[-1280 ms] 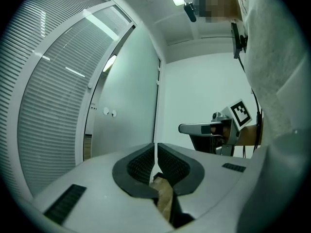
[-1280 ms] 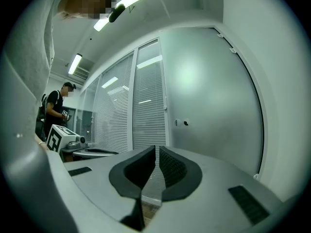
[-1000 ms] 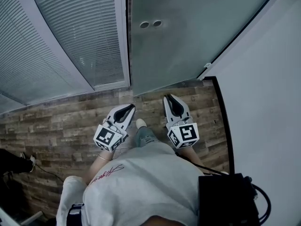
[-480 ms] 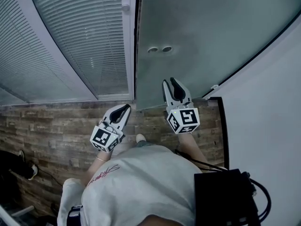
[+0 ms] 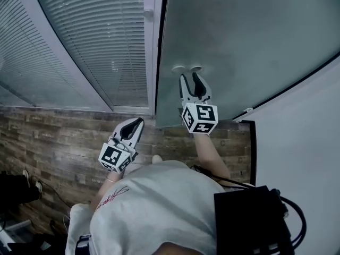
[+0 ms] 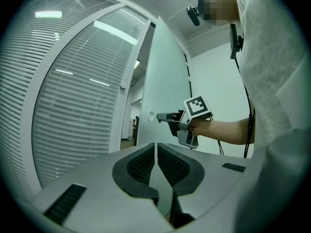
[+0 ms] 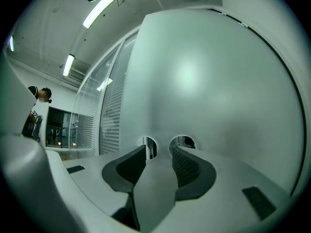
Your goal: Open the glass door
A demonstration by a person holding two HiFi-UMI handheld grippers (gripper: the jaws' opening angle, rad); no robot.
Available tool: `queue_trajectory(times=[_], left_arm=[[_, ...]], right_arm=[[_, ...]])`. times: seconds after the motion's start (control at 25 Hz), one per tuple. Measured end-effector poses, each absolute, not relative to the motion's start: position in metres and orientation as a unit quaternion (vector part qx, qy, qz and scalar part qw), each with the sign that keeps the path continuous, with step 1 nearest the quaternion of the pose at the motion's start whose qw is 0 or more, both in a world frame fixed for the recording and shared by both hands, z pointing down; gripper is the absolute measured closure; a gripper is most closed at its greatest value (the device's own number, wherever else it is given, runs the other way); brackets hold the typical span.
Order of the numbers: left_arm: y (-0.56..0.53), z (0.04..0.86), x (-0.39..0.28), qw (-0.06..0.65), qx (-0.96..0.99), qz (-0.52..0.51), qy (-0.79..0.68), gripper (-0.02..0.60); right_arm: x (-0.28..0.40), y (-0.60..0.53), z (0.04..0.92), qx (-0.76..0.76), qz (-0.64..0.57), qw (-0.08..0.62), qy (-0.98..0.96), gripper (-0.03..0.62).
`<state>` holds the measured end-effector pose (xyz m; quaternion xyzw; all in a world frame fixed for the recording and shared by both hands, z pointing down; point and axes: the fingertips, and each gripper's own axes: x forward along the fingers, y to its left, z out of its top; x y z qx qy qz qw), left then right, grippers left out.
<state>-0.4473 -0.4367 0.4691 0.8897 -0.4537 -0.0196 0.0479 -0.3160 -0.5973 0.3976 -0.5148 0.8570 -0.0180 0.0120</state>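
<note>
The frosted glass door (image 5: 239,36) stands straight ahead and has two round holes (image 5: 187,68) side by side near its left edge. My right gripper (image 5: 189,77) is held out level, its tips right at those holes. Its jaws are opening and nothing is between them. In the right gripper view the holes (image 7: 183,142) show just past the parted pads (image 7: 187,164) of the right gripper (image 7: 159,152). My left gripper (image 5: 136,122) hangs back, lower left, shut and empty. In the left gripper view its jaws (image 6: 156,147) meet, and the right gripper (image 6: 163,116) points at the door (image 6: 165,76).
A glass wall with blinds (image 5: 90,41) and a white frame post (image 5: 152,47) stand left of the door. A white wall (image 5: 308,142) is on the right and a wood plank floor (image 5: 53,137) below. A black pack with cables (image 5: 249,222) hangs on the person's back.
The right gripper has travelled forward from near the body to the door's holes, and its jaws have gone from shut to open. The left gripper and the person moved closer to the door.
</note>
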Motion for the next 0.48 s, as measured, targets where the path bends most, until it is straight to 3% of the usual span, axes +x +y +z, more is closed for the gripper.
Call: queue_trajectory(times=[0.32,0.48], left_arm=[[-0.451,0.472,-0.444,0.054,0.884,-0.024,-0.464,0.548],[-0.451,0.475,-0.444,0.06,0.881,-0.027,-0.469,0.548]], right_arm=[[-0.322,-0.624,0.398,-0.526,0.004,0.003,0.851,0.438],[-0.327,-0.63,0.396,-0.512,-0.019,0.036,0.858,0.439]])
